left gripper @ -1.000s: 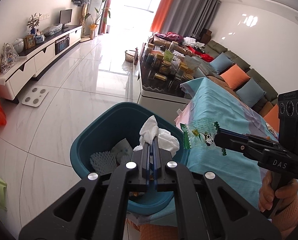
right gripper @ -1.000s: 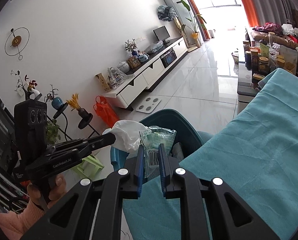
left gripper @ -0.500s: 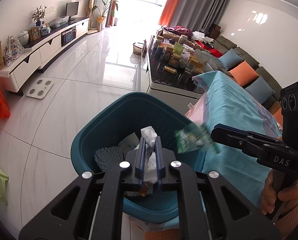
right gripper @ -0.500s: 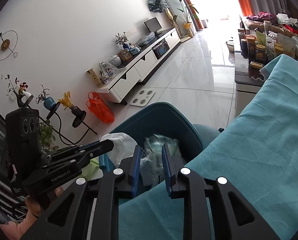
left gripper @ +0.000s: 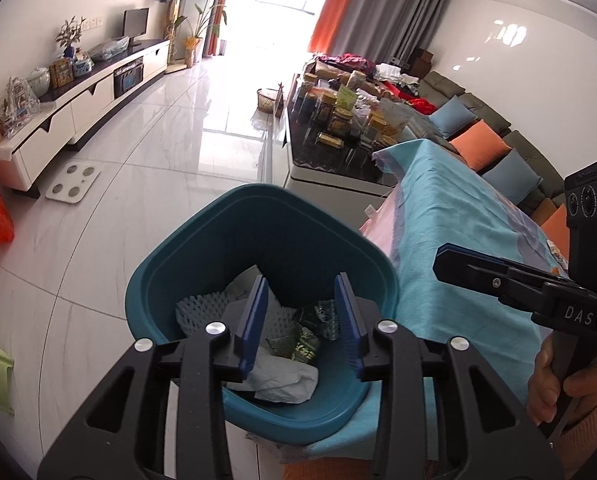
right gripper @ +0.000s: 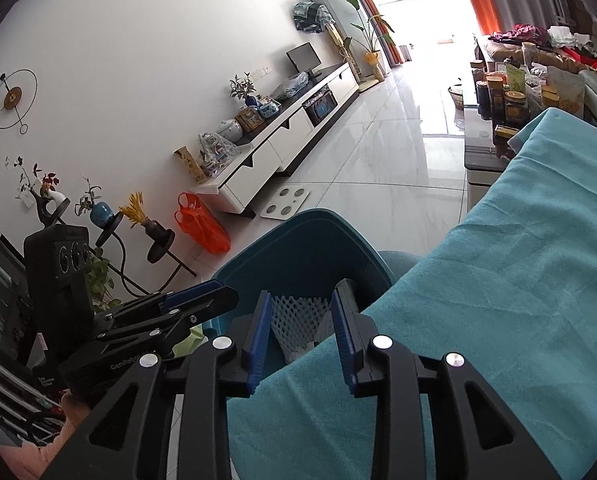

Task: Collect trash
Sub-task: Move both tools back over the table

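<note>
Your left gripper (left gripper: 302, 320) is opening with nothing between its blue pads; the white tissue (left gripper: 282, 380) it held a second ago now lies in the teal bin (left gripper: 202, 252) at lower centre. Your right gripper (right gripper: 302, 332) is opening too, empty, and its green wrapper (left gripper: 306, 340) has dropped beside the tissue, against the white foam netting (left gripper: 202, 312). Both pieces are collected, so I judge this drop finished. The teal cloth (right gripper: 518, 260) fills the right of both frames with no trash showing on it. The bin's rim touches the cloth edge; lift clear before swinging away.
</note>
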A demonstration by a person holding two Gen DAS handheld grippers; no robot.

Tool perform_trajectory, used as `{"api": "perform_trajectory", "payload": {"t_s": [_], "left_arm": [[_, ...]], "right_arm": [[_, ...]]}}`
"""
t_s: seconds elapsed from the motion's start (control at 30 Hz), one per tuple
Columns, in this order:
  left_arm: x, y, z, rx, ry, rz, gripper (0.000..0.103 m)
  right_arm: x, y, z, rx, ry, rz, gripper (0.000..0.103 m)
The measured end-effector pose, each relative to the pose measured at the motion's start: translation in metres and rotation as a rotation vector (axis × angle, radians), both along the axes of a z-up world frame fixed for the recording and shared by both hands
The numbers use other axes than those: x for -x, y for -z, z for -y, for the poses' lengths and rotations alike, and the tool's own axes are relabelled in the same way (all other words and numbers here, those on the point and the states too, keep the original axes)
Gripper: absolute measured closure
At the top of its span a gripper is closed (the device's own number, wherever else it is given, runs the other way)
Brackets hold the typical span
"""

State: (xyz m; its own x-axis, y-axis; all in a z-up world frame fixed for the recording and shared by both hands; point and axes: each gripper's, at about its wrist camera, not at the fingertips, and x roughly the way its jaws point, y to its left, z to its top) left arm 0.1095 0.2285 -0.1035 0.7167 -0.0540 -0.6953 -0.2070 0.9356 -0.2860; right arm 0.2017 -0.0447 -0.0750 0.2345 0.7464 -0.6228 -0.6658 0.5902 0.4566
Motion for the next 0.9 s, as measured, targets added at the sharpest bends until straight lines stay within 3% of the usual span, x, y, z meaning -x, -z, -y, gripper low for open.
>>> {"api": "perform_trajectory", "payload": {"t_s": [0.07,0.33,0.57,0.9], "left_arm": [[0.002,-0.007,0.009,-0.007,0.021,0.023,0.055],[-0.006,-0.032,0.066,0.0,0.181,0.112,0.05],[-0.027,-0.041,0.137,0.0,0.35,0.138,0.048],[-0.064,-0.034,0.25,0.0,0.555,0.106,0.048]], "right_arm": [[0.004,-0.004,0.009,-0.007,0.002,0.017,0.069],[0.028,-0.024,0.075,-0.016,0.071,0.118,0.062],[0.041,-0.026,0.165,0.011,0.247,0.156,0.061],[0.057,-0.016,0.285,0.039,0.527,0.154,0.059]]}}
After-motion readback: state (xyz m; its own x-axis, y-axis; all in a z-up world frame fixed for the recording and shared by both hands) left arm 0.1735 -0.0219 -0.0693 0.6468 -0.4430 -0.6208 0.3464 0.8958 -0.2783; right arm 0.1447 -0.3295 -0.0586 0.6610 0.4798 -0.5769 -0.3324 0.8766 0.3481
